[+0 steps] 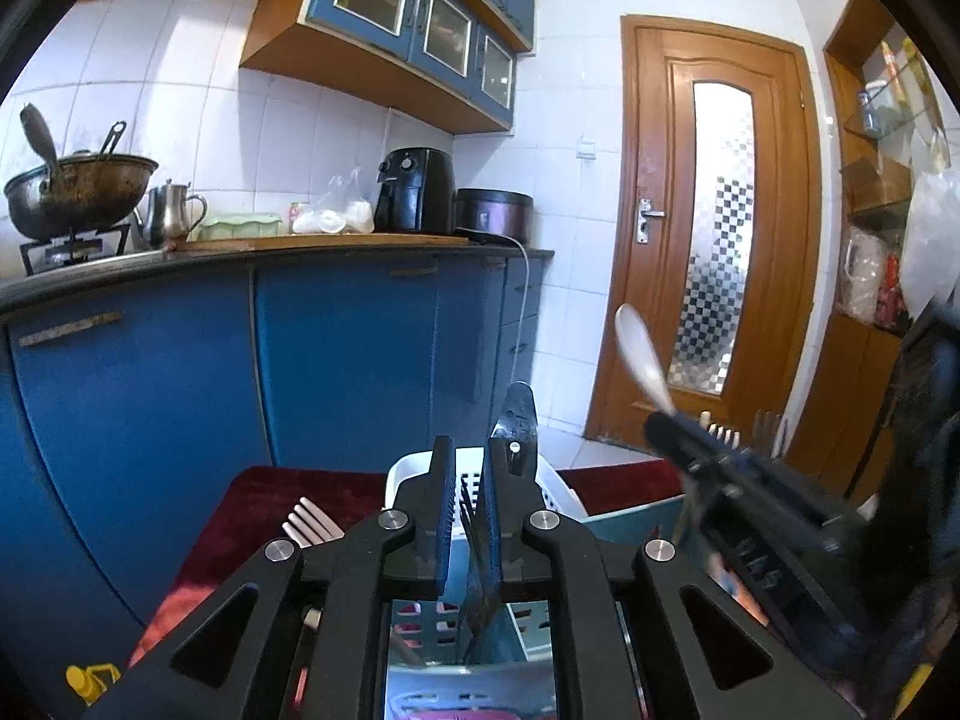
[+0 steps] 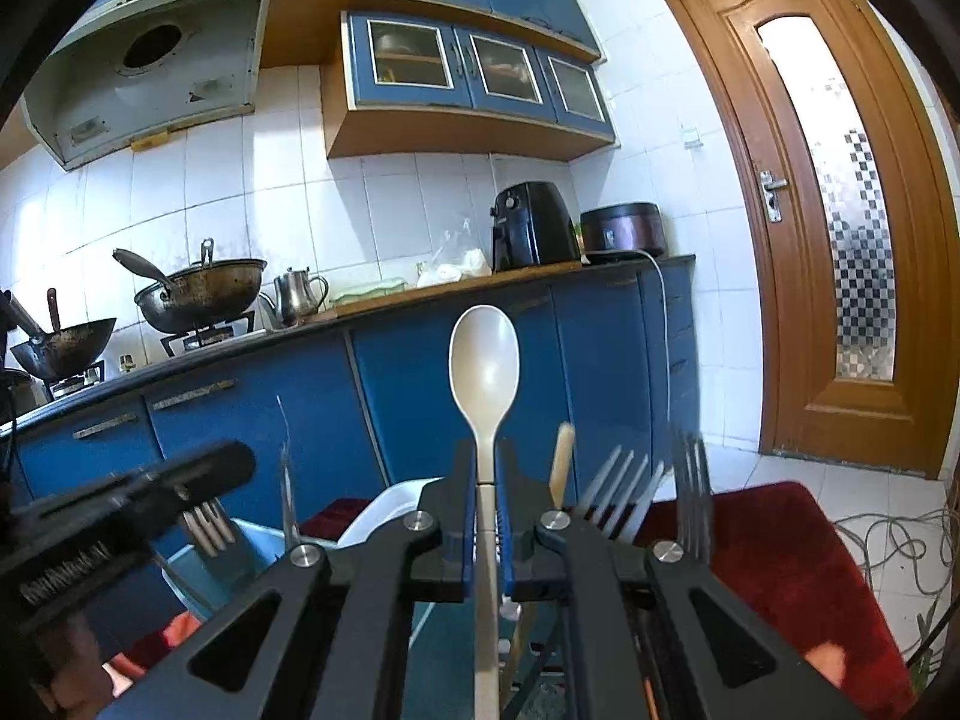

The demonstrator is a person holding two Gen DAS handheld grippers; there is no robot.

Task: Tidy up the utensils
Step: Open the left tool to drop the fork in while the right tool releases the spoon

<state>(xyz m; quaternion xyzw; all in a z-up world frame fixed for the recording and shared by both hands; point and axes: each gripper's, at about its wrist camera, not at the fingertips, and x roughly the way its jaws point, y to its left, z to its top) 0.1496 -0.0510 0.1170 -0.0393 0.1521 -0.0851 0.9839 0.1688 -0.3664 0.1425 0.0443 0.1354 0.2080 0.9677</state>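
Observation:
My right gripper [image 2: 487, 480] is shut on the handle of a beige spoon [image 2: 485, 369], bowl pointing up; the spoon also shows in the left wrist view [image 1: 639, 354], held by the right gripper [image 1: 666, 420]. My left gripper [image 1: 468, 468] is shut on a knife [image 1: 517, 420], whose dark handle sticks up by the right finger and whose blade [image 1: 480, 576] hangs down into a white basket [image 1: 558, 489]. Several forks [image 2: 618, 492] stand in a teal holder [image 2: 258, 546] below the right gripper. Another fork [image 1: 309, 519] lies at the left.
A dark red cloth [image 2: 780, 552] covers the surface under the containers. Blue base cabinets [image 1: 342, 360] and a countertop with woks [image 2: 201, 291], a kettle and an air fryer [image 2: 531, 231] stand ahead. A wooden door [image 1: 714, 228] is at the right. Cables [image 2: 888, 546] lie on the floor.

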